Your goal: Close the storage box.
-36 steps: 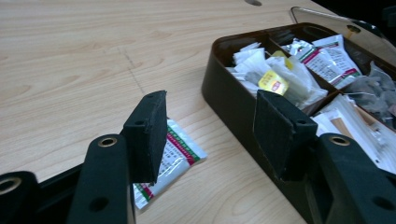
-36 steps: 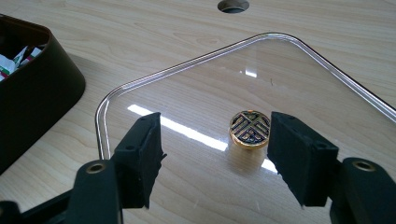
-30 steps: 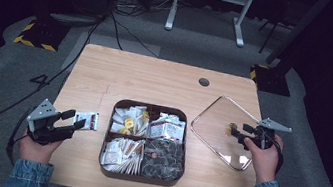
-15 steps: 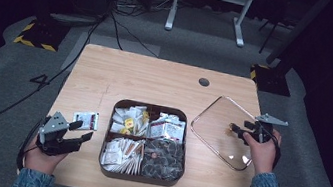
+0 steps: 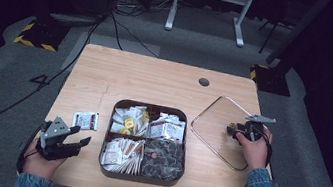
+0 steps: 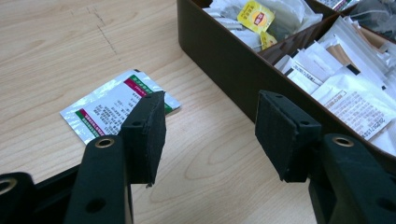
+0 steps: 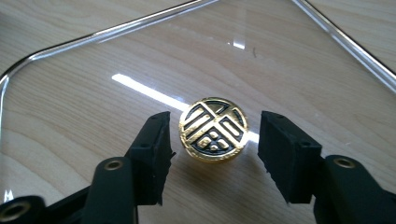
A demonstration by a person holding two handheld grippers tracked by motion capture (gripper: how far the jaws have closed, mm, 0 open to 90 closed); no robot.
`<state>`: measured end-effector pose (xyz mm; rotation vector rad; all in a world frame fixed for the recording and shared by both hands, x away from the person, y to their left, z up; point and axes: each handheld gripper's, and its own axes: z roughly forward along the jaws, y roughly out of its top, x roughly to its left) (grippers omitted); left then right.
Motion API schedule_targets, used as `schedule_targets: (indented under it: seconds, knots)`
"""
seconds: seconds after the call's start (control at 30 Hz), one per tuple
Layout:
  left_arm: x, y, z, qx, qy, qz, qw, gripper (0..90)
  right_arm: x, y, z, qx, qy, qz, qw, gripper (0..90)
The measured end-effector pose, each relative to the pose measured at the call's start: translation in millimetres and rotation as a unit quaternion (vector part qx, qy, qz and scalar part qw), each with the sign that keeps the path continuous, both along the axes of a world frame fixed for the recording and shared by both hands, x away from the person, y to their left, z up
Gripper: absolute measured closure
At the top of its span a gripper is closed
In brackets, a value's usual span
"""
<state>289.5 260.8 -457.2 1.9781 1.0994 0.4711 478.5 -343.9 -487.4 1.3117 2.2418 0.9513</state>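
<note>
Since the earlier frame, the left claw (image 5: 77, 141) has drawn back and down, away from the silver printed foil sachet (image 6: 116, 105) lying flat on the pale wooden surface (image 5: 156, 82); its jaws stand spread and empty. Beyond it, the dark brown four-compartment tray (image 5: 107, 165) holds sorted packets. Farther right, the right claw (image 7: 212, 161) has just been closing about the gold-and-black round knob (image 7: 213, 129) of the clear glass lid (image 5: 215, 124), pads not yet touching, apparently to lift it.
</note>
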Motion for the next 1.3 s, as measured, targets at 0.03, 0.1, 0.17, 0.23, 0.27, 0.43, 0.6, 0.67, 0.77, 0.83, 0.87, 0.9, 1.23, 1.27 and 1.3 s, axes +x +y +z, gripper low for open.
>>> schedule_targets:
  seconds: [0.03,0.1,0.17,0.23,0.27,0.43,0.6,0.67,0.77,0.83,0.87,0.9,1.23,1.27,1.3]
  knots:
    - [0.0,0.0,0.0,0.000,0.000,0.000,1.0000,43.6,0.4,1.4,-1.4,-0.004,0.000,0.001,1.0000,47.6]
    - [1.0,-1.7,-2.1,0.010,0.005,-0.007,0.9999,43.5,0.7,2.9,-3.2,-0.013,-0.007,0.003,0.9999,50.8]
    - [1.7,-2.0,-3.4,0.010,0.007,-0.009,0.9999,43.4,0.5,3.4,-2.7,-0.018,-0.010,0.007,0.9998,57.6]
    - [1.9,-1.9,-3.6,0.009,0.010,-0.009,0.9999,43.3,0.2,3.3,-2.6,-0.021,-0.011,0.007,0.9997,57.7]
    - [2.3,-1.6,-3.7,0.010,0.010,-0.010,0.9998,43.4,-0.3,3.3,-2.9,-0.020,-0.015,0.007,0.9997,58.1]
    - [2.7,-1.7,-4.0,0.009,0.012,-0.013,0.9998,43.2,-1.0,4.4,-2.8,-0.014,-0.014,0.001,0.9998,58.2]
    - [2.8,-1.4,-3.7,0.009,0.011,-0.017,0.9998,43.1,-1.8,5.8,-1.3,-0.011,-0.012,0.003,0.9999,58.3]
    - [2.7,-1.1,-3.5,0.009,0.011,-0.018,0.9997,43.1,-3.0,5.4,3.0,0.003,-0.015,0.003,0.9999,58.3]
    - [2.3,-0.9,-3.3,0.007,0.010,-0.019,0.9997,43.1,-4.9,5.5,9.8,0.010,-0.021,0.003,0.9997,58.3]
    - [2.2,-1.1,-3.3,0.006,0.009,-0.021,0.9997,43.1,-6.2,5.9,14.5,0.013,-0.026,0.002,0.9996,58.3]
    - [2.1,-1.2,-3.3,0.006,0.009,-0.022,0.9997,43.1,-6.8,6.2,16.8,0.016,-0.028,0.003,0.9995,58.4]
    - [2.0,-1.2,-3.3,0.007,0.008,-0.023,0.9997,43.1,-7.6,6.5,19.2,0.020,-0.030,0.004,0.9993,58.4]
    - [2.7,-1.5,-3.8,0.006,0.010,-0.024,0.9996,43.1,-17.1,15.6,46.7,0.035,-0.054,0.020,0.9977,58.4]
    - [2.7,-1.5,-3.8,0.006,0.010,-0.024,0.9996,43.1,-17.1,15.6,46.7,0.035,-0.054,0.020,0.9977,58.4]
    - [2.9,-1.4,-3.9,0.007,0.011,-0.025,0.9996,43.1,-18.8,16.5,51.6,0.038,-0.058,0.024,0.9973,58.3]
